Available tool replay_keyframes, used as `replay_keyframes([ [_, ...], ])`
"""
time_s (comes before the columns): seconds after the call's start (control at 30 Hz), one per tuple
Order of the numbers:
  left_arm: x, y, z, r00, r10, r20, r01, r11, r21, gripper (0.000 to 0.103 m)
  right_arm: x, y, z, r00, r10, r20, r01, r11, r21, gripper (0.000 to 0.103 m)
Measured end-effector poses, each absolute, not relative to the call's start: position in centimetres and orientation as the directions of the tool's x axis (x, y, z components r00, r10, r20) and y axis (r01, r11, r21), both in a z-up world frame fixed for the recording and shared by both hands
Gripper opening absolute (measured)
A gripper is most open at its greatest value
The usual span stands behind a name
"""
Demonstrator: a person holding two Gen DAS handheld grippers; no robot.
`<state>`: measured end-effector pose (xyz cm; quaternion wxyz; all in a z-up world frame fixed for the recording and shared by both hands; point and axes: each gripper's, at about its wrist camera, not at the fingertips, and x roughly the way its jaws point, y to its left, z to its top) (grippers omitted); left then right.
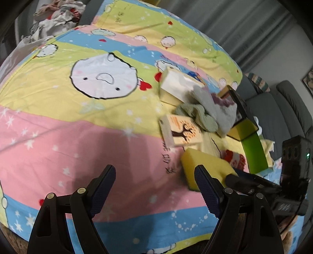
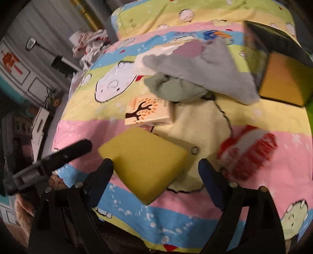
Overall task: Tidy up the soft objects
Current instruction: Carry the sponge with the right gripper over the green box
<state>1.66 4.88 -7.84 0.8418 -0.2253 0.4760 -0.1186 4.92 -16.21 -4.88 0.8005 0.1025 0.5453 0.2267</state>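
A yellow sponge (image 2: 145,166) lies on the cartoon bedsheet (image 2: 264,121) between the spread fingers of my right gripper (image 2: 156,166), which is open around it; whether a finger touches it I cannot tell. It also shows in the left wrist view (image 1: 207,166). Behind it lie a tissue pack with a tree print (image 2: 148,112), a green cloth (image 2: 176,90) and a grey towel (image 2: 205,72). My left gripper (image 1: 154,175) is open and empty over the pink stripe, left of the sponge.
A black and yellow open box (image 2: 281,84) stands at the right behind the towel, with a green lid (image 1: 254,152). A white tissue box (image 1: 180,84) sits further back. A heap of clothes (image 1: 56,17) lies at the far left corner.
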Motion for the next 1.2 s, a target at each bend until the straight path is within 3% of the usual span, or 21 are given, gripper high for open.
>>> replay_keyframes([
  [0.17,1.6,2.9,-7.5,0.497,-0.467,-0.732,0.058,0.859,-0.509,0.081,3.8,-18.7,-4.0,0.355,0.502,-0.789,-0.129,0.862,0.491,0.088],
  [0.2,1.6,2.2,-7.6,0.485,-0.47,-0.737,0.074,0.862,-0.501,0.074,3.7,-18.8,-4.0,0.352,0.501,-0.791,-0.107,0.861,0.497,0.087],
  [0.27,1.8,1.2,-7.9,0.461,-0.47,-0.753,0.084,0.868,-0.49,0.064,3.7,-18.8,-4.5,0.334,0.518,-0.788,-0.078,0.848,0.524,0.066],
  [0.37,1.7,0.0,-8.1,0.443,-0.479,-0.758,0.114,0.868,-0.482,0.052,3.7,-18.7,-5.8,0.283,0.582,-0.762,-0.048,0.802,0.595,0.056],
  [0.43,1.8,-0.5,-8.1,0.427,-0.511,-0.746,0.133,0.852,-0.507,0.037,3.8,-18.0,-6.7,0.25,0.592,-0.766,-0.037,0.797,0.603,0.051],
  [0.53,1.7,-1.2,-7.6,0.44,-0.485,-0.756,0.139,0.868,-0.476,0.037,3.8,-17.7,-6.9,0.261,0.562,-0.785,-0.023,0.816,0.577,0.046],
  [0.77,2.1,-4.4,-4.8,0.47,-0.486,-0.737,0.223,0.873,-0.433,0.037,3.8,-20.1,-4.5,0.36,0.517,-0.776,-0.027,0.838,0.546,0.046],
  [1.2,5.6,-14.9,1.3,0.506,-0.536,-0.675,0.432,0.835,-0.34,0.038,3.6,-30.5,1.1,0.613,0.381,-0.692,0.084,0.839,0.538,0.046],
])
